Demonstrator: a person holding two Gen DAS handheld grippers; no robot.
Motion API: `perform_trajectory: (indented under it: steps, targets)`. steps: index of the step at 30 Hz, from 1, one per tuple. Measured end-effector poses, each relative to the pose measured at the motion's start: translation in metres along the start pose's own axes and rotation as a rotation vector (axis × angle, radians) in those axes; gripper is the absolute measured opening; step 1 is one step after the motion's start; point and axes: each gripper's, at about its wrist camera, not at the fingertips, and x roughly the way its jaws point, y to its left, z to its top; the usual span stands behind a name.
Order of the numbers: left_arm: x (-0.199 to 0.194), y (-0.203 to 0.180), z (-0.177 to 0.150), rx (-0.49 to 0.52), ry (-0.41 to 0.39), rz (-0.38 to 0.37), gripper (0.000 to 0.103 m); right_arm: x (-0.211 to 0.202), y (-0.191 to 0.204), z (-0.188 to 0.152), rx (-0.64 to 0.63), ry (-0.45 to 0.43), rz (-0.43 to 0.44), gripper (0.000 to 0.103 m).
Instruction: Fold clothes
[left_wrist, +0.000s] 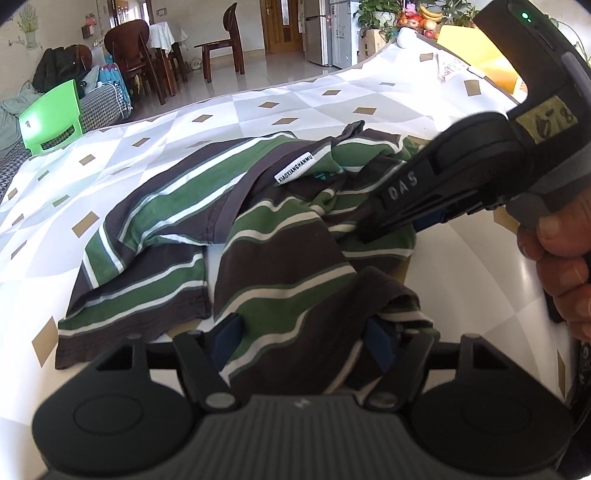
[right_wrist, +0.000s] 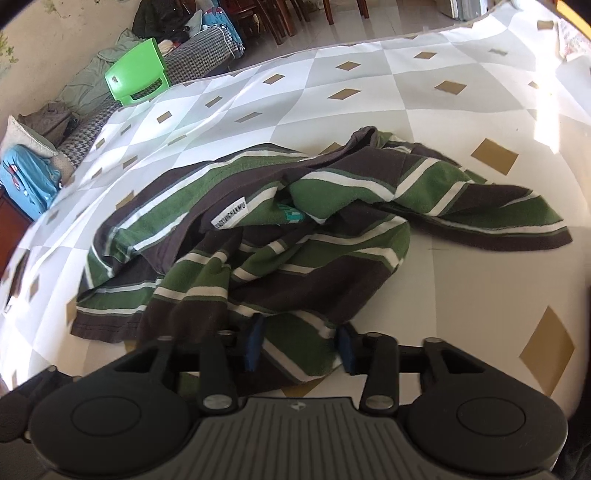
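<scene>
Striped shirt (left_wrist: 258, 240) crumpled on table (left_wrist: 184, 122). Right hand-held gripper (left_wrist: 369, 230) pinched closed on fabric at 3 o'clock. Left hand-held gripper (left_wrist: 303, 343) half-open astride cloth at 6 o'clock; cannot tell whether it grips.

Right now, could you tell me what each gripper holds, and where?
Right gripper pinches the green-and-brown striped shirt mid-bunch; left gripper straddles its near edge, grip unclear.

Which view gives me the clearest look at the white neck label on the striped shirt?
The left wrist view: there the white neck label is sharp and its lettering readable. In the right wrist view the label shows too, but smaller, turned and blurred, so the lettering is hard to read.
</scene>
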Motion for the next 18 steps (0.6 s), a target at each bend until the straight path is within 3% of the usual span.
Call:
perform_trajectory:
  steps: [7, 13, 16, 18]
  targets:
    - [-0.014, 0.038, 0.010, -0.191, -0.078, 0.109, 0.061, -0.038, -0.003, 0.013, 0.004, -0.190, 0.000, 0.005]
    - [-0.012, 0.088, 0.006, -0.385, -0.035, 0.263, 0.060, -0.071, -0.006, 0.024, 0.026, -0.293, -0.038, 0.005]
    - [-0.012, 0.108, -0.001, -0.487, -0.005, 0.268, 0.059, -0.080, -0.010, 0.028, 0.038, -0.309, -0.024, 0.005]
    - [-0.012, 0.109, -0.004, -0.504, -0.004, 0.226, 0.062, -0.084, -0.014, 0.030, 0.060, -0.308, -0.001, 0.005]
